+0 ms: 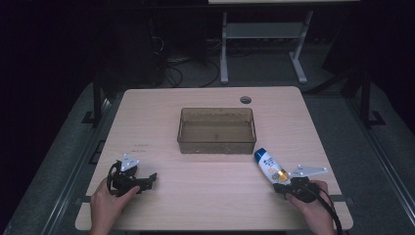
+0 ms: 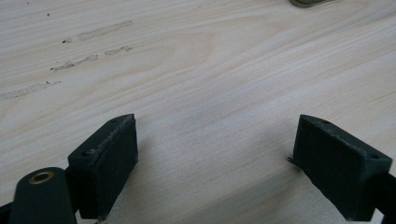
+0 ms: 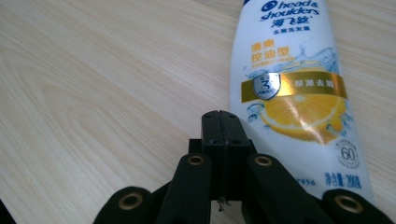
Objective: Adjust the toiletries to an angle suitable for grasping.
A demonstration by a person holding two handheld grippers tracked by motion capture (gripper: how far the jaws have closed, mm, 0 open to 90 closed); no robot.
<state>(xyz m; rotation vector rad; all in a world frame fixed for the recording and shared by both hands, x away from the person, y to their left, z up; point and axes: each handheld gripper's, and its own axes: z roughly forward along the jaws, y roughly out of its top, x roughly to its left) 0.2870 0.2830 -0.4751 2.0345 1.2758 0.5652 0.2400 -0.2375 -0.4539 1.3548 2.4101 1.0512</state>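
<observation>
A white shampoo bottle [image 1: 270,168] with a blue cap and a lemon label lies flat on the wooden table [image 1: 161,112], in front of the box's right corner. In the right gripper view the shampoo bottle [image 3: 294,93] lies just right of my right gripper [image 3: 220,116], whose two jaws are pressed together with nothing between them. That right gripper [image 1: 283,188] sits at the bottle's near end. My left gripper [image 1: 149,178] rests at the table's front left; in its own view the left gripper [image 2: 215,149] stands wide open over bare wood.
A clear brownish plastic box [image 1: 217,130] stands empty in the middle of the table. A round cable hole [image 1: 245,100] is at the far edge. Beyond the table stand a white desk frame [image 1: 264,34] and cables on the floor.
</observation>
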